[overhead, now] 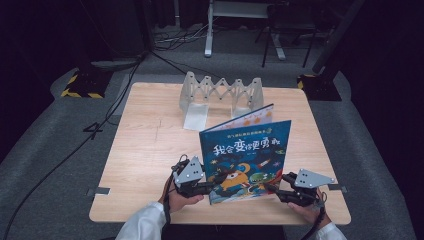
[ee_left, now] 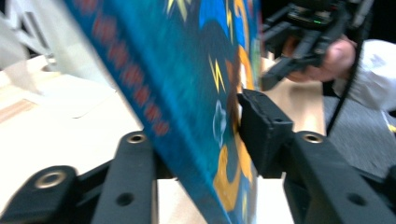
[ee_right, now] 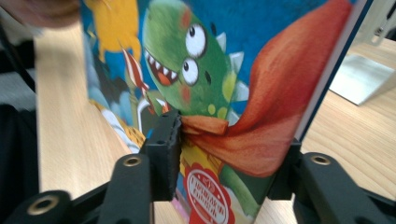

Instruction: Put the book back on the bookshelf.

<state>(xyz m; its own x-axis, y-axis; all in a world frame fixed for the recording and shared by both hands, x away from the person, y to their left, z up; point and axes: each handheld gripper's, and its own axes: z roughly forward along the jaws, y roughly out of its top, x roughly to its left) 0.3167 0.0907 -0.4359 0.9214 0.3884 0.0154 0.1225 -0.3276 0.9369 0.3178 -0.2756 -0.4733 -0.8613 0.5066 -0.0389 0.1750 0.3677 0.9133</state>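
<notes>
A children's picture book [overhead: 246,159] with a blue cover and a green monster stands tilted up near the table's front edge. My left gripper [overhead: 214,182] is shut on its lower left corner; in the left gripper view the blue cover [ee_left: 187,84] sits between the jaws of the gripper [ee_left: 201,140]. My right gripper [overhead: 273,189] is shut on the lower right corner, and the right gripper view has the cover [ee_right: 261,70] clamped in the gripper [ee_right: 229,144]. The right gripper [ee_left: 299,42] is also in the left gripper view, beyond the book.
A second book [overhead: 251,115] lies just behind the held one. Farther back on the wooden table [overhead: 145,150] stands a grey accordion-style rack [overhead: 221,91] with a flat pale plate [overhead: 196,118] at its left foot. Dark cables cross the floor to the left.
</notes>
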